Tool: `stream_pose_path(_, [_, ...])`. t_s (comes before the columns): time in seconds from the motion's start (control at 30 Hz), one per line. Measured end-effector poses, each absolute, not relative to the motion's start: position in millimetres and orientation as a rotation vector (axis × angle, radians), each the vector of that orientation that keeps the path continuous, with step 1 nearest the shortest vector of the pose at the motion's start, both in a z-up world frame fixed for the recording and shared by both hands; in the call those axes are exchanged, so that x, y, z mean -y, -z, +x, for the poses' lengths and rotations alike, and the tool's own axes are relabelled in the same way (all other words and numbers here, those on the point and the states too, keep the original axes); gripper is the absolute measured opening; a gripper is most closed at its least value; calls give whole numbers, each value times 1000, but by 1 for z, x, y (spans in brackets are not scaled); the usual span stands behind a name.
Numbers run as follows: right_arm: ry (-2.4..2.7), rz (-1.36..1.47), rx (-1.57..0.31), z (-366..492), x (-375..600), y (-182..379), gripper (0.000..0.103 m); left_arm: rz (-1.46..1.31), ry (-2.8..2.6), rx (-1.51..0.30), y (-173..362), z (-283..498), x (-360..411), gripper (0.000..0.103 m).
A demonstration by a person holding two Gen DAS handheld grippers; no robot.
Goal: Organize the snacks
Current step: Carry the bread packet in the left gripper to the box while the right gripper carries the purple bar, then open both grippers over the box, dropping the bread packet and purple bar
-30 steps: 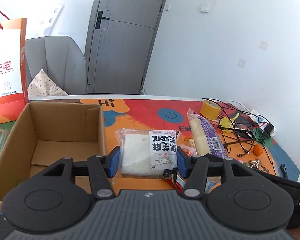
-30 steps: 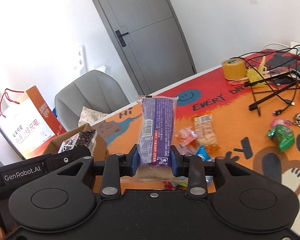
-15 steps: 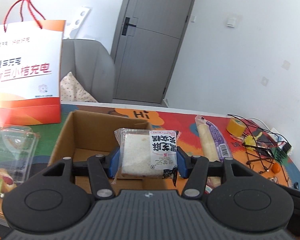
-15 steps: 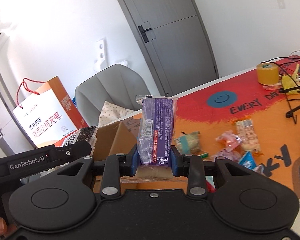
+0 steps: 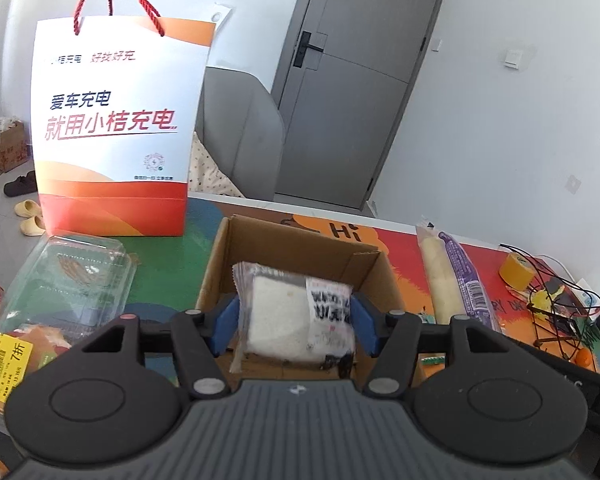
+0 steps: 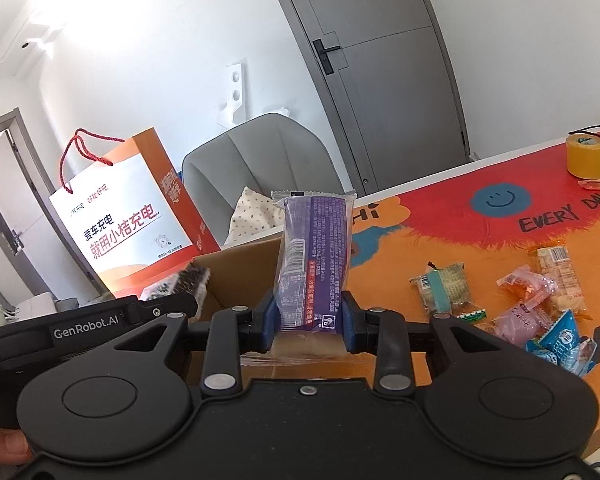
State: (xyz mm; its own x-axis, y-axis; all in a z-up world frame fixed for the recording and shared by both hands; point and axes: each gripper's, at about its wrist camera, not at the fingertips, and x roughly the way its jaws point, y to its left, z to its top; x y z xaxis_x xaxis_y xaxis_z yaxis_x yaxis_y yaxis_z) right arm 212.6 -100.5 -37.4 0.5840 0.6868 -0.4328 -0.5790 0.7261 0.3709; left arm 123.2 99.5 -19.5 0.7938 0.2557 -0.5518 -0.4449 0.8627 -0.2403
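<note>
My left gripper point(image 5: 296, 326) sits over the open cardboard box point(image 5: 300, 248). Its blue pads have spread, and the white sandwich pack point(image 5: 296, 320) hangs tilted and blurred between them, loose. My right gripper point(image 6: 307, 326) is shut on a purple-wrapped bread pack point(image 6: 312, 260) and holds it upright beside the box point(image 6: 240, 276). That pack also shows in the left wrist view point(image 5: 456, 276), right of the box. The left gripper's body and the sandwich pack point(image 6: 180, 284) show at the left of the right wrist view.
An orange-and-white paper bag point(image 5: 116, 132) stands behind the box. A clear clamshell tray point(image 5: 60, 296) lies left of it. Several small wrapped snacks point(image 6: 512, 292) lie on the orange mat. Yellow tape point(image 6: 586, 156) and black cables point(image 5: 560, 312) lie to the right. A grey chair point(image 6: 260, 160) stands behind the table.
Both grippers swung left toward the box. The left gripper opened over the box and the sandwich pack started to slip down. The right gripper kept its hold on the purple pack.
</note>
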Motion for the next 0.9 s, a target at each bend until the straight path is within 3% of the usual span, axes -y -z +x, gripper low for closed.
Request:
stream_pose_path(0.17, [-761, 184, -594, 209, 89, 37, 32, -396, -424, -516, 17, 113, -108, 81])
stream_pose_path(0.4, [-788, 172, -608, 203, 73, 35, 33, -373, -454, -509, 13, 105, -110, 90])
stream_pose_path(0.47, [-795, 159, -621, 201, 70, 35, 37, -373, -466, -515, 14, 104, -110, 93])
stream_pose_path(0.6, [-800, 154, -609, 197, 73, 32, 53, -392, -471, -535, 16, 104, -112, 93])
stream_pose_path(0.9, [-693, 173, -591, 203, 106, 33, 66, -379, -435, -540, 15, 111, -97, 94])
